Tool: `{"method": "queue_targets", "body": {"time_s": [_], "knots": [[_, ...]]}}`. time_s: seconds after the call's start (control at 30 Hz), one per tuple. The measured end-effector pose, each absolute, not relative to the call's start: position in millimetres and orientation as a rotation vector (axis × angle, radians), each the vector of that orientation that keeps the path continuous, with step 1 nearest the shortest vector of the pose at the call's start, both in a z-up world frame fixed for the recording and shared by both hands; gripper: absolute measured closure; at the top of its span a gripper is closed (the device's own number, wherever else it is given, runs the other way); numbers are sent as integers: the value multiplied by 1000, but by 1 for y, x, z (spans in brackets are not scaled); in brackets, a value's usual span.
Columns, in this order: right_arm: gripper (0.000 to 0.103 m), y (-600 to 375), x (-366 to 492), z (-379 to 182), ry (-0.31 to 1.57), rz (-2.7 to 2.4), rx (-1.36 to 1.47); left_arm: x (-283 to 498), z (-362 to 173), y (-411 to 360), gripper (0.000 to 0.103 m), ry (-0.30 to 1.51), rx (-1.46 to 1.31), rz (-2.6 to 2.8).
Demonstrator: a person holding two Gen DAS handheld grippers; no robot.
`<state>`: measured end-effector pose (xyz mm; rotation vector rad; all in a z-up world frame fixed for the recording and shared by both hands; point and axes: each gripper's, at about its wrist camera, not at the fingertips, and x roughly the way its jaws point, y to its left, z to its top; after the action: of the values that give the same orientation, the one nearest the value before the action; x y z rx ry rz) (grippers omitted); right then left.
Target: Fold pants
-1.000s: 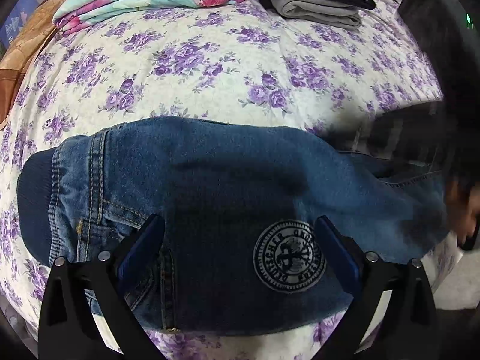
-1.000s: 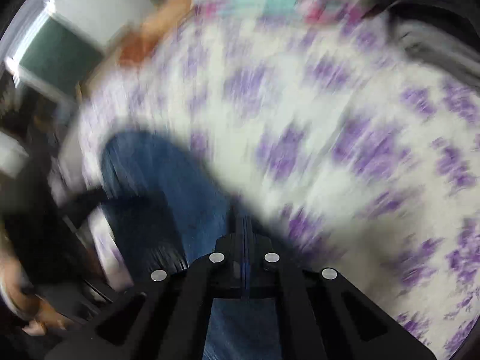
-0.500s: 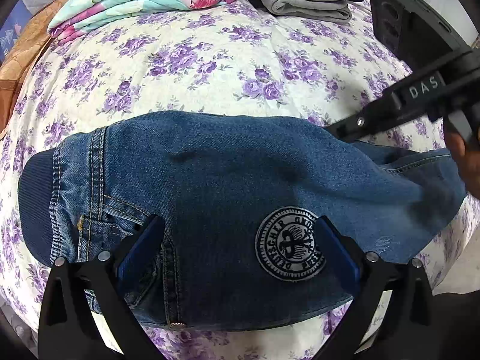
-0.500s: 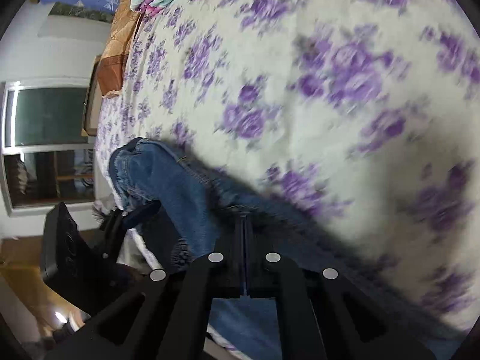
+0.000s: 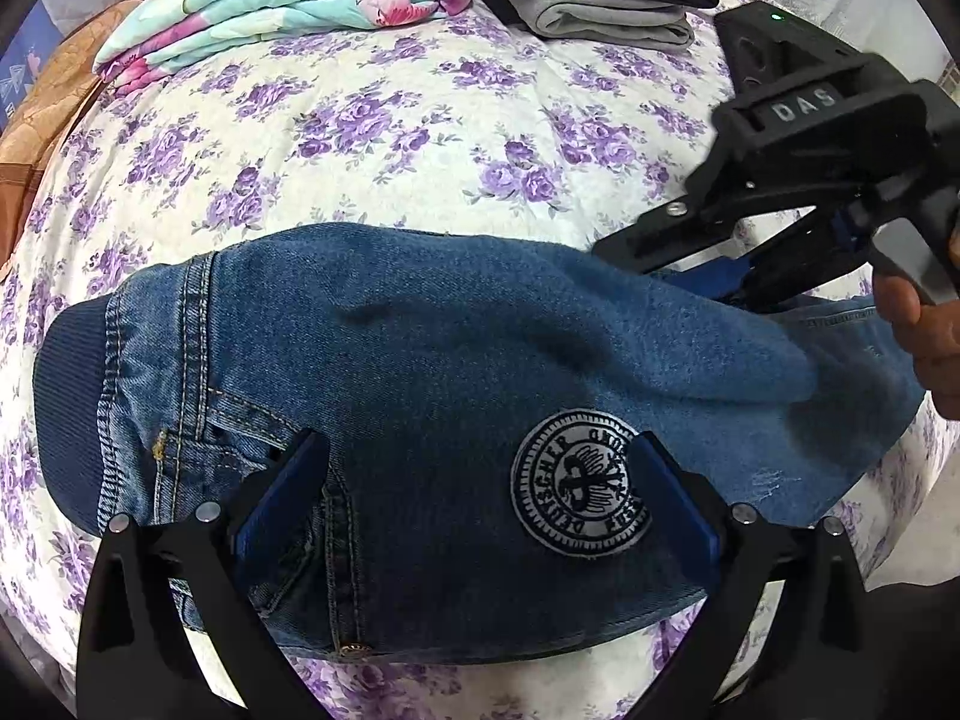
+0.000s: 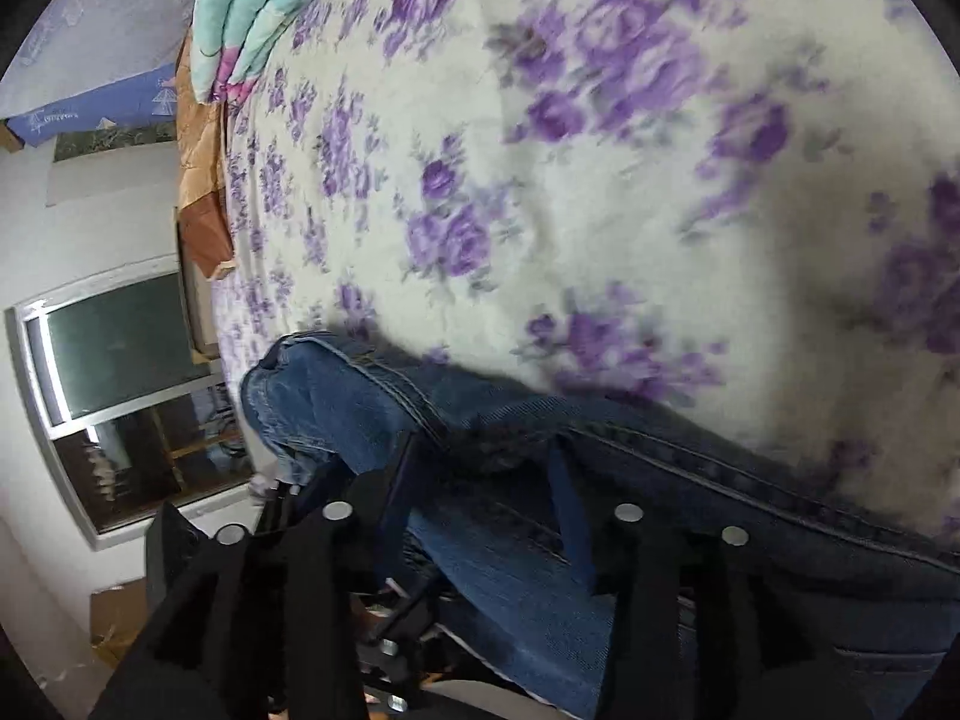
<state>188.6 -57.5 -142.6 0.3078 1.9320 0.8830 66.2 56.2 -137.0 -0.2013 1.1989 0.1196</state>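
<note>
On floral cotton, folded denim pants lie under spread left gripper; right gripper just parted.

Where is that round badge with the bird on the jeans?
In the left wrist view the round badge sits low and right of centre on the folded jeans, just inside the right finger of the open left gripper.

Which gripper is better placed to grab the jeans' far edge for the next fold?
Right gripper: jaws, just opened, sit over the jeans at that edge. Left gripper hovers open over the badge.
</note>
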Motion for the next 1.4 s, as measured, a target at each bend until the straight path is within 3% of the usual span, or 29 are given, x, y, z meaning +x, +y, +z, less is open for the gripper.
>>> {"method": "queue_targets", "body": {"time_s": [0.13, 0.17, 0.2, 0.3, 0.4, 0.47, 0.63, 0.83, 0.97, 1.17, 1.4], "knots": [[60, -64, 191, -157, 1988, 864, 436, 66, -138, 56, 5, 1198, -197, 122], [66, -65, 192, -158, 1986, 868, 433, 67, -139, 56, 5, 1198, -200, 122], [81, -62, 190, -156, 1961, 869, 365, 67, -139, 57, 5, 1197, -200, 122], [89, -48, 183, -128, 1844, 902, 128, 69, -140, 56, 5, 1212, -188, 119], [94, -51, 208, -100, 1756, 910, 138, 69, -139, 59, 5, 1215, -200, 105], [94, -48, 221, -98, 1724, 911, 101, 68, -139, 61, 5, 1210, -214, 96], [95, -12, 199, -118, 1495, 970, -307, 72, -144, 59, 5, 1221, -192, 105], [90, -54, 211, -95, 1485, 996, -214, 65, -137, 59, 5, 1258, -164, 64], [70, -95, 215, -73, 1493, 998, -131, 60, -120, 62, 5, 1252, -208, 62], [73, -106, 177, -81, 1453, 1046, -402, 83, -118, 49, 5, 1243, -189, 37], [73, -147, 197, -75, 1444, 1021, -242, 96, -141, 47, 5, 1306, -209, 62]]}}
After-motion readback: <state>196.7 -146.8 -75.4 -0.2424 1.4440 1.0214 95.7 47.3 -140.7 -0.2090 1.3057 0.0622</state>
